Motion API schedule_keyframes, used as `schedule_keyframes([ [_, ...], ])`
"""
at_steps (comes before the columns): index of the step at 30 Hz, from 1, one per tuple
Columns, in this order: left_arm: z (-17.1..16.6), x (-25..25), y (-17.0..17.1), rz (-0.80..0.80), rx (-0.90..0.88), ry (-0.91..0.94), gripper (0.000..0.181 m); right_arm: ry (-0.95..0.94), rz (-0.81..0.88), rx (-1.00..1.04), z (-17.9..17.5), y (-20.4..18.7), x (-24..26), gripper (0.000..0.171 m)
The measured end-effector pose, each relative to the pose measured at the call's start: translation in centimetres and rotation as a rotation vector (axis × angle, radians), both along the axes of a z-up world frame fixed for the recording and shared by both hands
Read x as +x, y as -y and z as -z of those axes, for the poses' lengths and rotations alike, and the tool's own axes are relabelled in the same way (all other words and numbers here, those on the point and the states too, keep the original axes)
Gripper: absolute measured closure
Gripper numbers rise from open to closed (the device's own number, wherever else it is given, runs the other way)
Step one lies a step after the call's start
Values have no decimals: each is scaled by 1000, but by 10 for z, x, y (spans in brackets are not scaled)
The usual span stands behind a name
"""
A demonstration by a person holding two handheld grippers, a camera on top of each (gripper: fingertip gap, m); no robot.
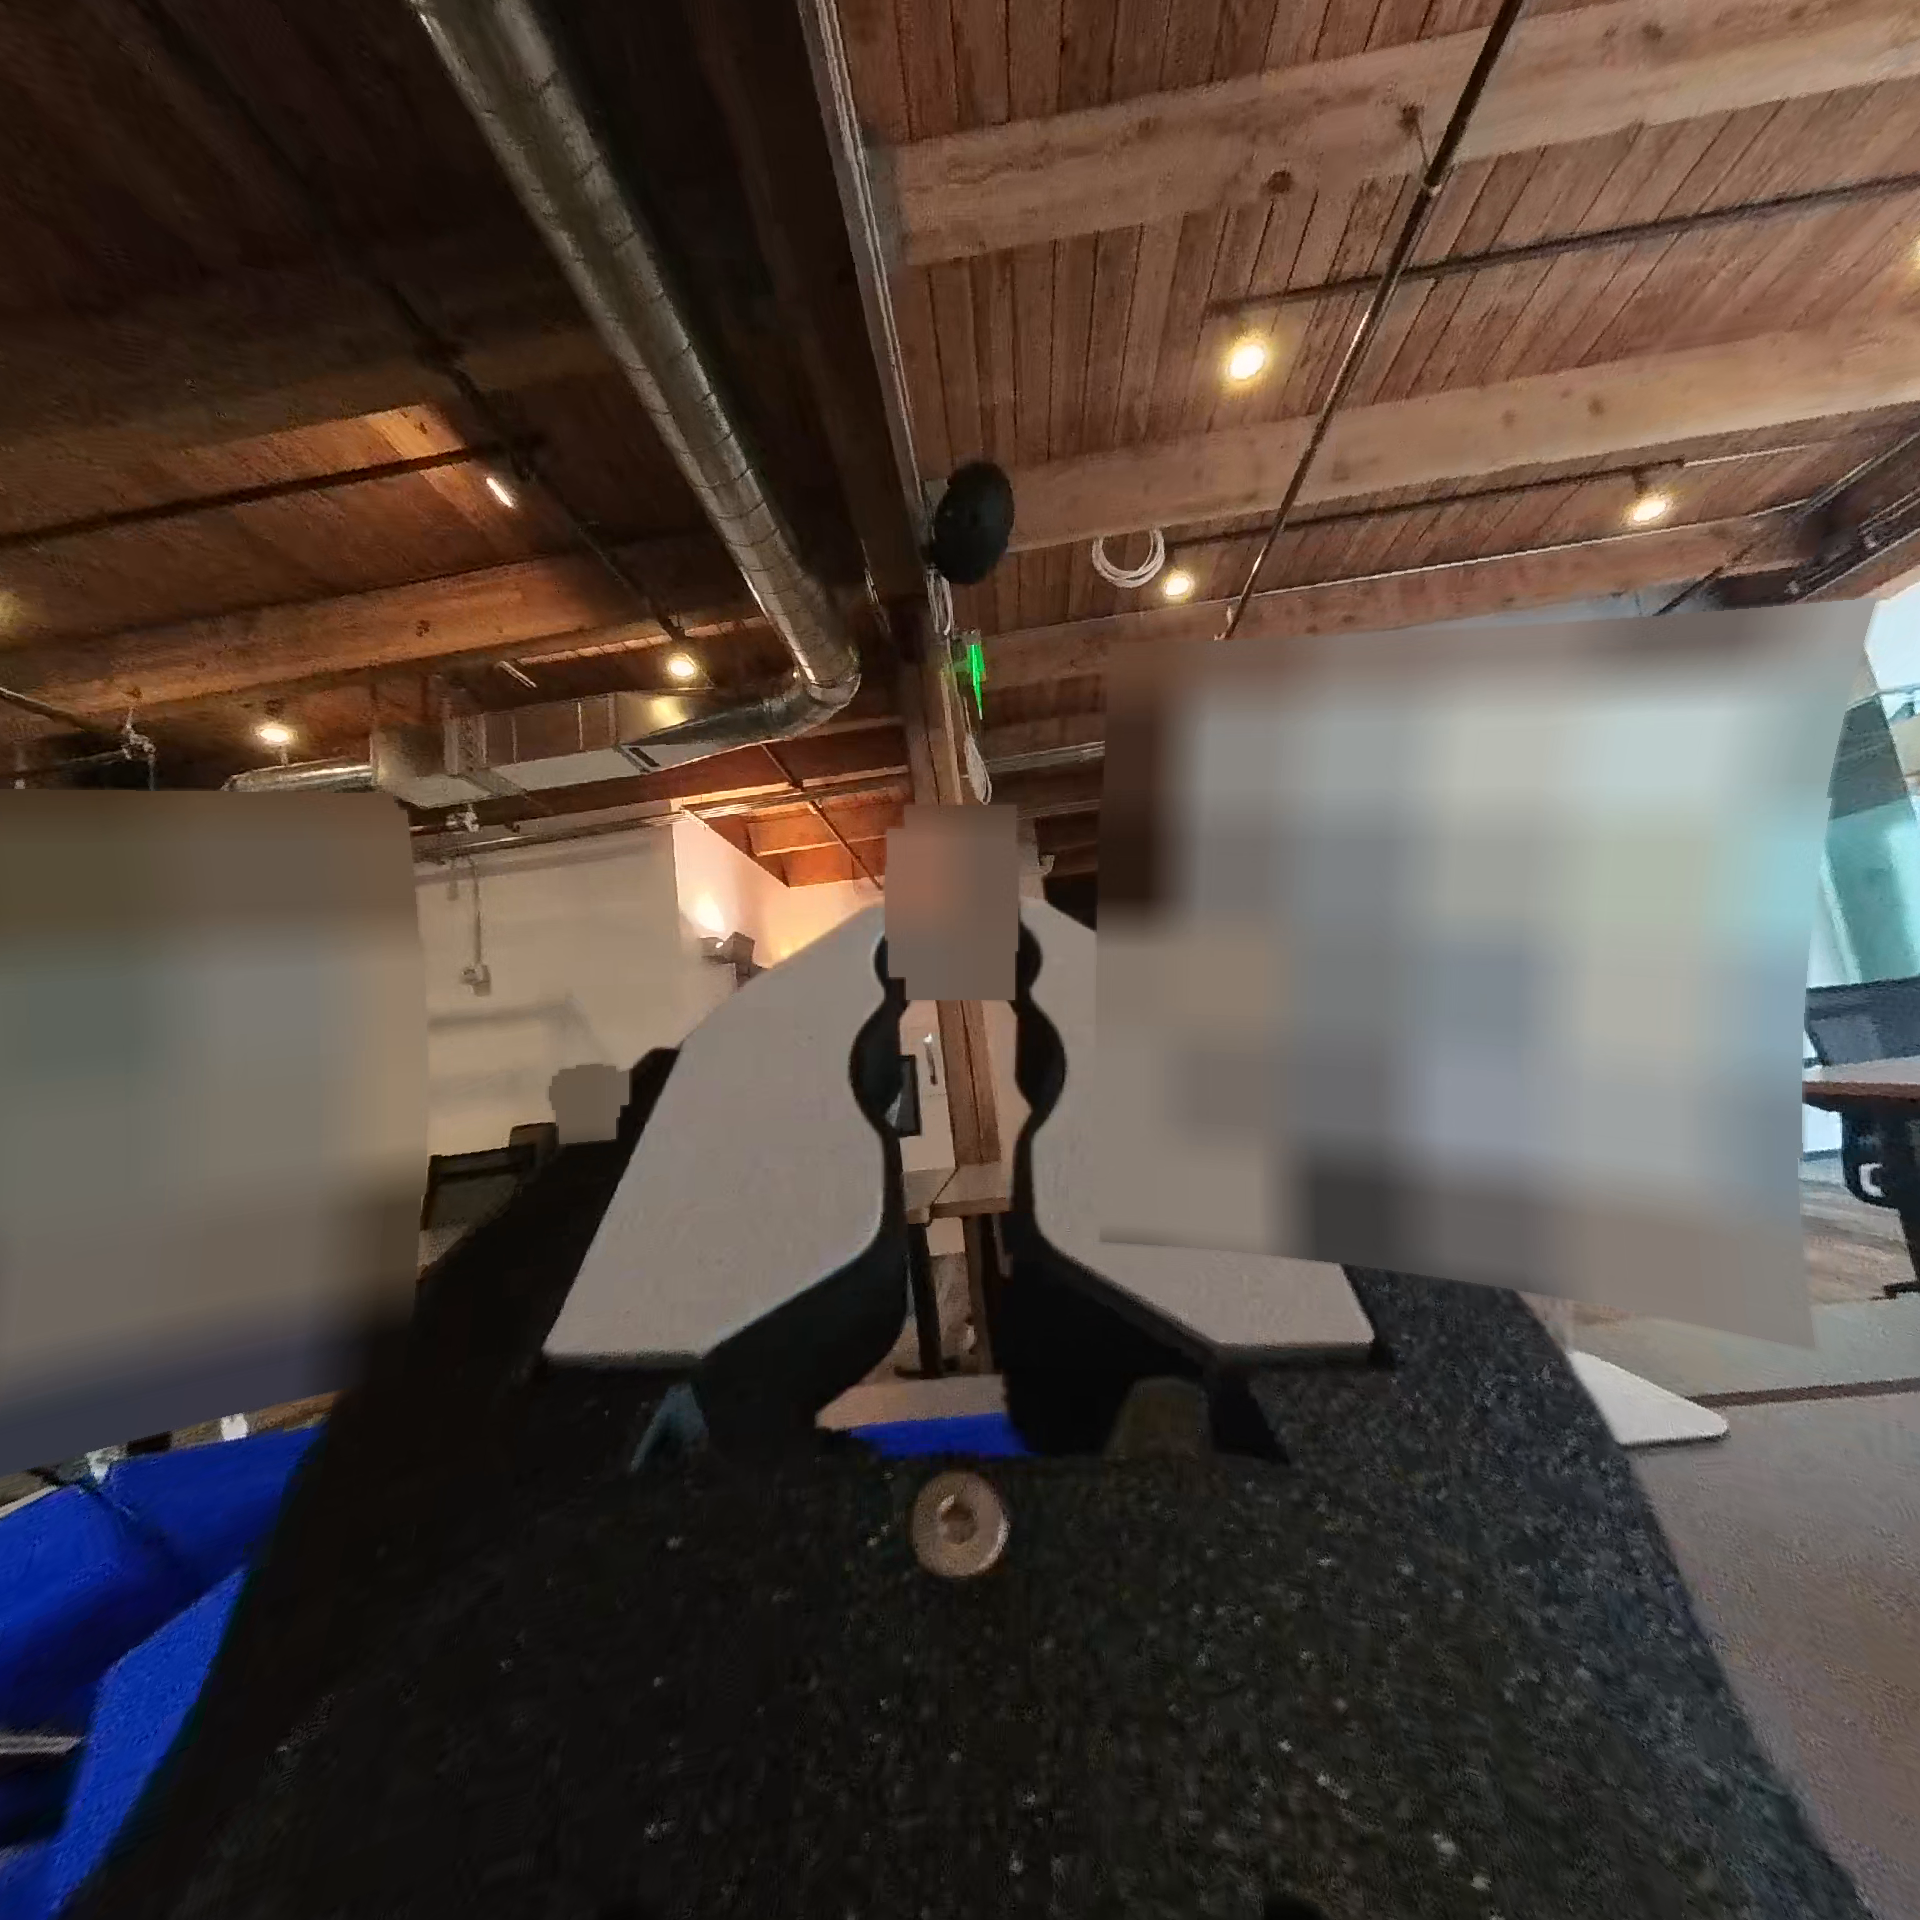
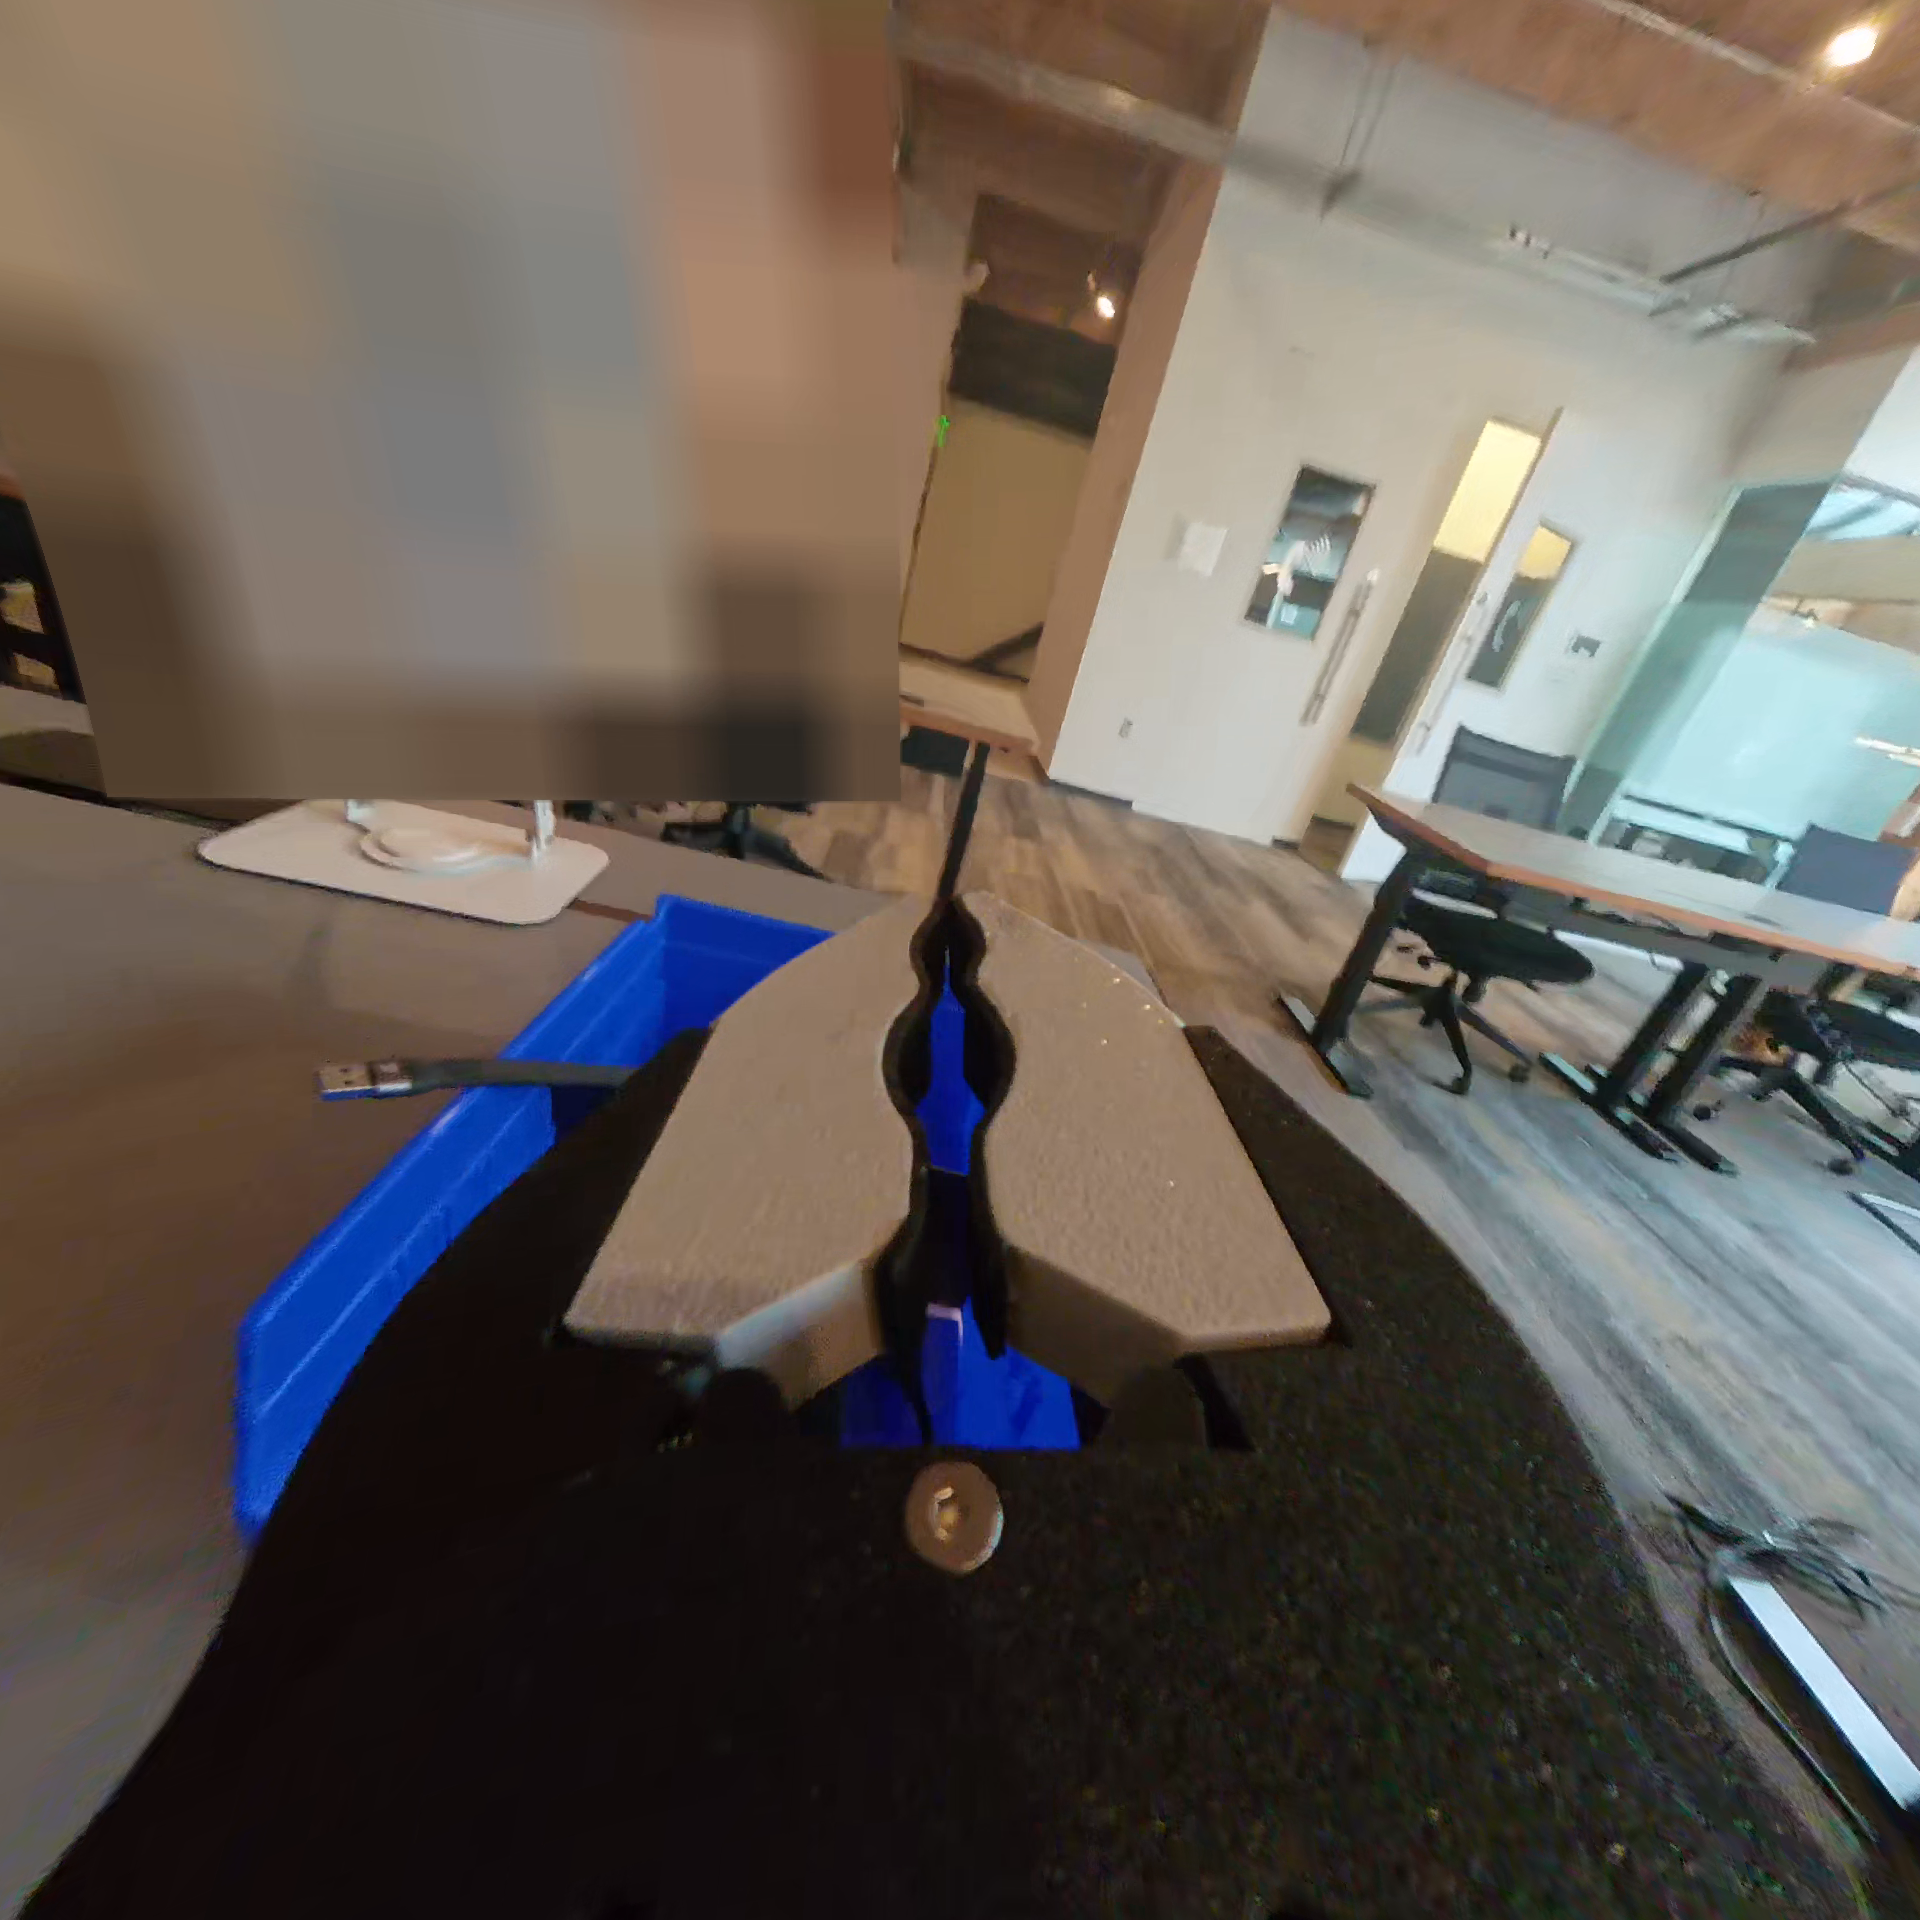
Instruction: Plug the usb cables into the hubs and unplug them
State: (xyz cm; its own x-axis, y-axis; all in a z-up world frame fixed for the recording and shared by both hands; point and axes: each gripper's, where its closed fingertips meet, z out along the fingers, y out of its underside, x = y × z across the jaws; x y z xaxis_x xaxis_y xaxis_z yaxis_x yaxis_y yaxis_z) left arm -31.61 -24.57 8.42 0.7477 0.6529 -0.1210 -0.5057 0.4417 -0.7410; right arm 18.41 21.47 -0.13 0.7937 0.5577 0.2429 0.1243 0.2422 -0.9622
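In the right wrist view my right gripper (image 2: 951,920) is shut, its grey fingers (image 2: 800,1132) meeting at the tips above a blue bin (image 2: 623,997). I see nothing between its pads. A flat black USB cable with a metal plug (image 2: 358,1078) sticks out to the left over the bin's rim. Its other end is hidden behind my left finger. In the left wrist view my left gripper (image 1: 956,966) points up toward the ceiling. Its fingers (image 1: 758,1143) stand a little apart, with only the room showing through the gap. A blurred patch covers the very tips. No hub shows in either view.
The blue bin (image 1: 104,1558) sits on a grey table (image 2: 156,1039). A white monitor stand base (image 2: 416,862) stands at the back of the table and also shows in the left wrist view (image 1: 1652,1403). Desks and office chairs (image 2: 1496,956) stand to the right across a wooden floor. The grippers' ends are close to 70 cm from one another.
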Motion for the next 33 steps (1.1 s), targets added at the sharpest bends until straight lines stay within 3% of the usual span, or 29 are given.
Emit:
schedule_keyframes([
  [4, -1, -3, 4, 75, 9, 82, 167, -49, -25, -5, -4, 2, 2, 171],
  [7, -4, -1, 12, 136, 60, 91, 181, -78, -54, -11, -6, 3, 3, 171],
  [14, 7, -16, 17, -30, -105, 114, 177, -194, -133, -22, -7, 3, -5, 171],
  [17, 15, -20, 13, 20, -152, 164, 168, -168, -167, -78, 4, 1, -18, 169],
  [23, 23, -23, 1, 95, -179, 177, 149, -5, -173, -88, 17, -2, -42, 124],
  [29, 37, -33, -21, 129, -232, 248, 97, 26, -204, -204, 11, -21, -49, 66],
  [33, 40, -34, -34, 156, -200, 263, 88, 83, -233, -287, 24, -32, -46, 62],
])
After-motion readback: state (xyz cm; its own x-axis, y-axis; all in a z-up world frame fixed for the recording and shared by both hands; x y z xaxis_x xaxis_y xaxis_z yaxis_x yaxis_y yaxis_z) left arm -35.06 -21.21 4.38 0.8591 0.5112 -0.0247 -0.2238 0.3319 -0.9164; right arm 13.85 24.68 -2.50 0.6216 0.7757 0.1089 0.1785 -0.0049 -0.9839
